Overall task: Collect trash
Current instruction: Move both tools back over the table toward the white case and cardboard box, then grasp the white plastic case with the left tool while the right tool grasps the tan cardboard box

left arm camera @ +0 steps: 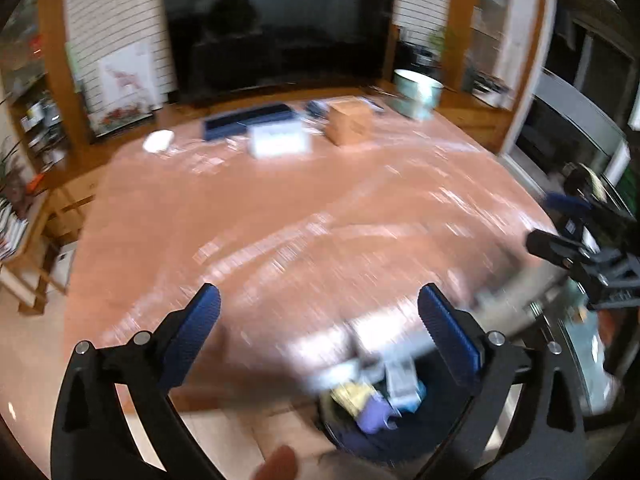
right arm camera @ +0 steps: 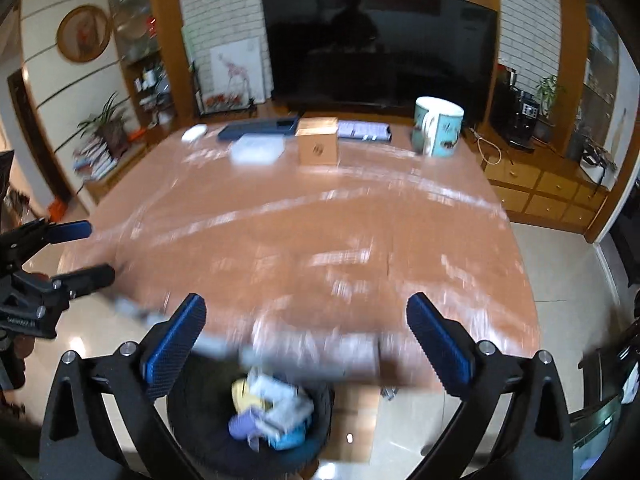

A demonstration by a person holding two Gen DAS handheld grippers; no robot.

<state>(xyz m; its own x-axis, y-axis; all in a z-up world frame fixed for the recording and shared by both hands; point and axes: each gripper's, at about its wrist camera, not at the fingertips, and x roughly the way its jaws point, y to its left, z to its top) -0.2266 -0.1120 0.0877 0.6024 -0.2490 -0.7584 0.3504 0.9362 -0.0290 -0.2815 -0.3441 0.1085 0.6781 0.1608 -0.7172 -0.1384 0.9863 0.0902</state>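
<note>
**A:** Where is the trash?

**B:** In the dark round bin (right arm camera: 250, 420) on the floor, just off the near edge of the table (right arm camera: 304, 232). Inside lies a heap of trash (right arm camera: 272, 412): something yellow, something purple, a blue piece and pale crumpled bits. The left wrist view shows the same bin (left arm camera: 372, 436) low between its fingers, with the same heap (left arm camera: 372, 400), though blurred.

**A:** And the grippers?

**B:** The right gripper (right arm camera: 306, 336) has its blue-padded jaws spread wide with nothing between them; it hangs above the bin and the table edge. The left gripper (left arm camera: 318, 324) is likewise wide apart and holds nothing. Each shows in the other's camera, the left one (right arm camera: 82, 252) at the left edge of the right view, the right one (left arm camera: 552, 220) at the right edge of the left view, jaws parted there too.

**A:** What is that pale streak?

**B:** Too smeared to name.

**A:** What is farther out?

**B:** Along the far side of the reddish-brown table: a small white object (right arm camera: 195, 133), a dark blue flat case (right arm camera: 260, 127), a white box (right arm camera: 258, 149), a tan cardboard box (right arm camera: 317, 141) and a pale teal mug (right arm camera: 438, 127). Behind them stands a large dark television (right arm camera: 380, 44).
</note>
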